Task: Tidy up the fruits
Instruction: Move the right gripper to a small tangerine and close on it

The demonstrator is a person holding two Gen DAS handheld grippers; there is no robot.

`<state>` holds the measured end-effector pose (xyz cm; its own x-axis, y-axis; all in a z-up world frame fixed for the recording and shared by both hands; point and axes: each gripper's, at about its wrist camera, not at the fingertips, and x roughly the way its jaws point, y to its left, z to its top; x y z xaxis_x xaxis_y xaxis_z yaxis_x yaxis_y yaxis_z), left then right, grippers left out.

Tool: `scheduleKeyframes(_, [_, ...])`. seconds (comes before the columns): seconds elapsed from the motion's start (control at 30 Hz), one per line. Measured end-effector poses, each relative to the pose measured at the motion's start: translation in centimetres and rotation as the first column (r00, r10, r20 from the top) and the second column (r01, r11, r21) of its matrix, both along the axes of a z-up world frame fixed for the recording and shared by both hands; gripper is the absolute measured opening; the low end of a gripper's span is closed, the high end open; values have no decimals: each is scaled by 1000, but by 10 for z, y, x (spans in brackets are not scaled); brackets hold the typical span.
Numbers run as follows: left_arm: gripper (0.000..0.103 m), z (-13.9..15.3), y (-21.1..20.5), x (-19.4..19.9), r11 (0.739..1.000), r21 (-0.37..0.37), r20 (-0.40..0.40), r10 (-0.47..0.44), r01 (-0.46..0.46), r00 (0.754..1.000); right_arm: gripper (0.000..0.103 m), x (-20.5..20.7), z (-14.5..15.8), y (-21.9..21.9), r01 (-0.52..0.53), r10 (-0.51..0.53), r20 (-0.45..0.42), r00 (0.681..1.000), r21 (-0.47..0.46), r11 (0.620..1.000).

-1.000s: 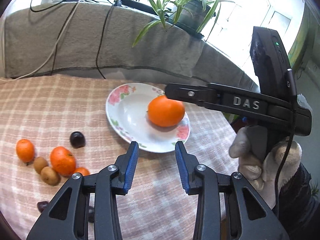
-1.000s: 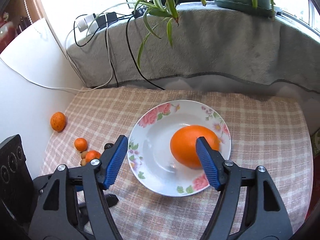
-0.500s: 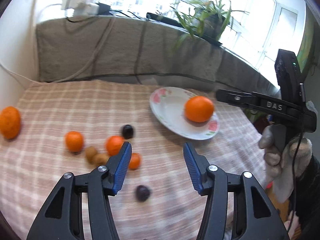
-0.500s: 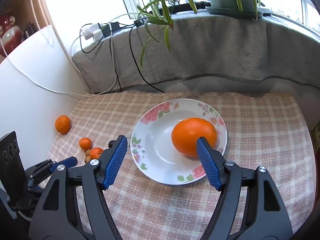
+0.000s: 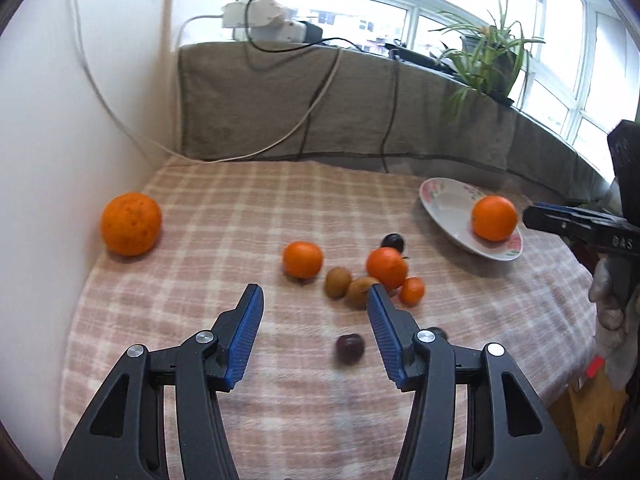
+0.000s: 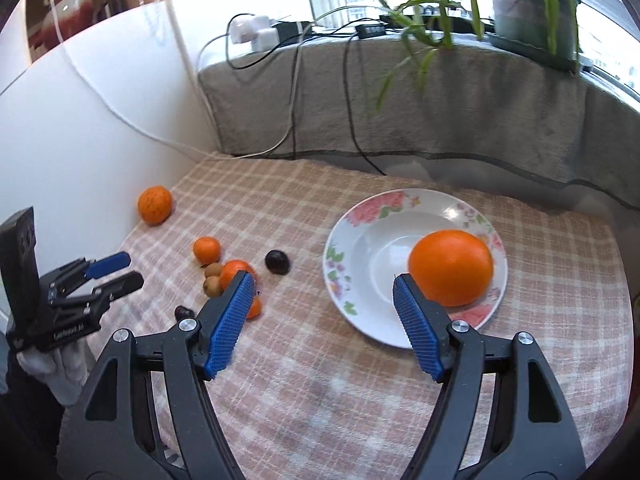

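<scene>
A floral plate (image 6: 360, 264) (image 5: 444, 210) holds a large orange (image 6: 451, 267) (image 5: 494, 217). Loose on the checked cloth lie a big orange (image 5: 130, 223) (image 6: 155, 204) by the left wall, tangerines (image 5: 303, 259) (image 5: 386, 267) (image 5: 412, 290), two kiwis (image 5: 338, 282), and dark plums (image 5: 350, 347) (image 5: 393, 241) (image 6: 277, 261). My left gripper (image 5: 314, 304) is open and empty above the cloth, just short of the fruit cluster. My right gripper (image 6: 323, 292) is open and empty, near the plate's front edge.
A white wall (image 5: 60, 140) borders the table on the left. A grey cloth-covered sill (image 6: 400, 108) rises behind, with cables (image 6: 352, 112), a power strip (image 5: 260, 16) and a potted plant (image 6: 532, 4). The table edge drops off at the right (image 5: 576, 320).
My left gripper has swung left, away from the plate and toward the loose fruit; the big orange by the wall came into view. My right gripper has drawn back slightly from the plate.
</scene>
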<state>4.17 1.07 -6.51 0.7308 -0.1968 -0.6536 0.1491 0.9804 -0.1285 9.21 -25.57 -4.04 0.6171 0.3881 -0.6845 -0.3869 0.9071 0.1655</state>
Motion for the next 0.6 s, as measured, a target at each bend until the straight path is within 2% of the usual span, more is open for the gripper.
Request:
scheduleKeyframes(0.2, [53, -9, 14, 0, 1000, -16, -16, 27, -27, 1000, 75, -11, -11, 22, -66, 65, -8, 998, -23, 998])
scheduleKeyframes(0.4, [53, -18, 16, 6, 1000, -26, -34, 15, -16, 999, 74, -11, -26, 32, -97, 98, -62, 993, 10, 995])
scheduleKeyframes(0.47, [53, -19, 18, 9, 999, -30, -39, 12, -13, 999, 65, -9, -32, 34, -103, 104, -82, 991, 23, 994])
scheduleKeyframes(0.6, [52, -21, 21, 18, 998, -59, -48, 6, -9, 999, 59, -2, -43, 39, -110, 114, -122, 986, 42, 993])
